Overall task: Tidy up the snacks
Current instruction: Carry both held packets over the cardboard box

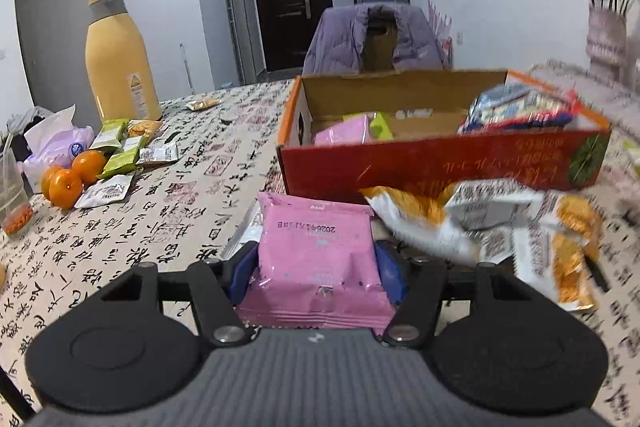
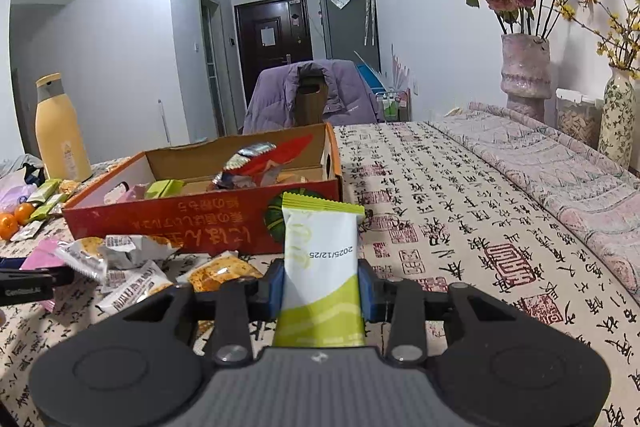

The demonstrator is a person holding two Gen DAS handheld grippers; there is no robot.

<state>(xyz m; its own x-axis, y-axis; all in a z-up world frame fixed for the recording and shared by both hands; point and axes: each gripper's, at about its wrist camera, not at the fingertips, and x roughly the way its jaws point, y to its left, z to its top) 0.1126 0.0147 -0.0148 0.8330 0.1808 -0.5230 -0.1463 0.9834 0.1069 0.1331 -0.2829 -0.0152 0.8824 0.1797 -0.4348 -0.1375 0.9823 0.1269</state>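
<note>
Snacks are in both your tongs right now: the left tongs pinch a pink packet across its width, and the right tongs pinch a green-and-white bar standing upright between the blue pads. Both wrappers are slick foil, so a loose squeeze could let either one slide out as you lift. Just beyond the pink packet lies a heap of orange-and-white packets on the table; it looks blurred, so I can't tell whether it touches yours, but a low sweep could drag it along. Further on, the red box has a raised near wall: come in too low and your packet catches the rim, or nudges the box.
</note>
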